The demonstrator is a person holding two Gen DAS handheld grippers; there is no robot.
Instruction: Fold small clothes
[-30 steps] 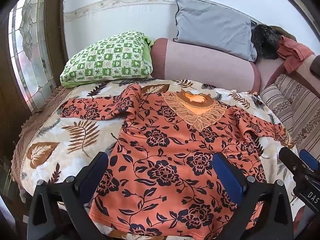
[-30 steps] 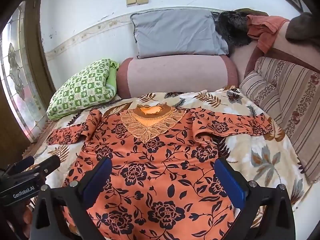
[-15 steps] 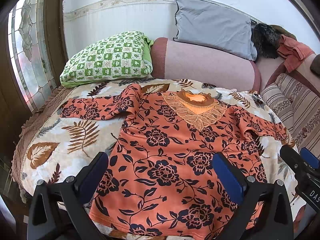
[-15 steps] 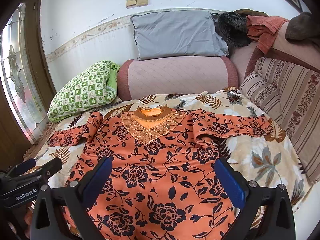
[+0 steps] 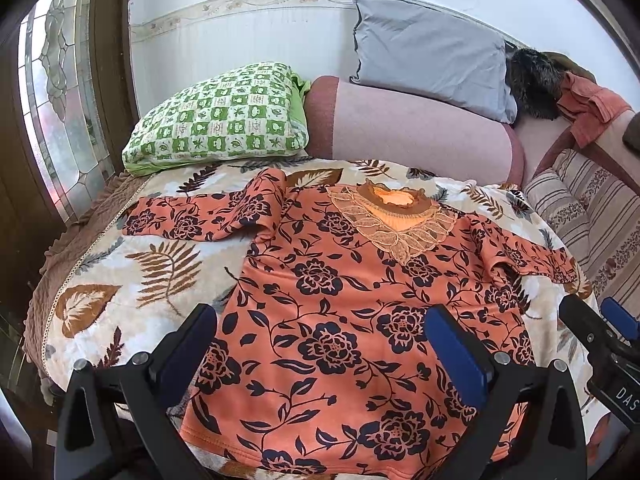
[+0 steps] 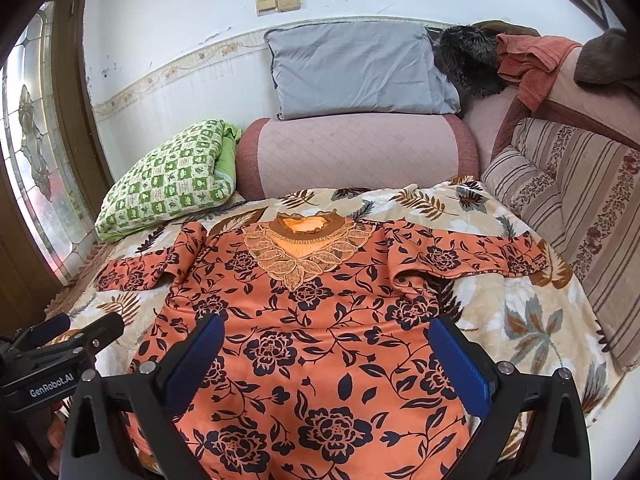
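Currently both claws spread wide, holding nothing: left gripper [image 5: 320,340] and right gripper [image 6: 328,346] hover above the hem end. Orange long-sleeved top with dark floral print and lace collar [image 5: 352,300] lies flat, face up, on leaf-patterned cream blanket [image 5: 132,276], sleeves out. Risks, left to right: crumpled left sleeve [image 5: 204,216] folding unevenly; plush blanket pinched along with fabric; bunched right sleeve [image 6: 460,258] dragging. Versus 1.0 s ago: views slightly backed off, garment unmoved.
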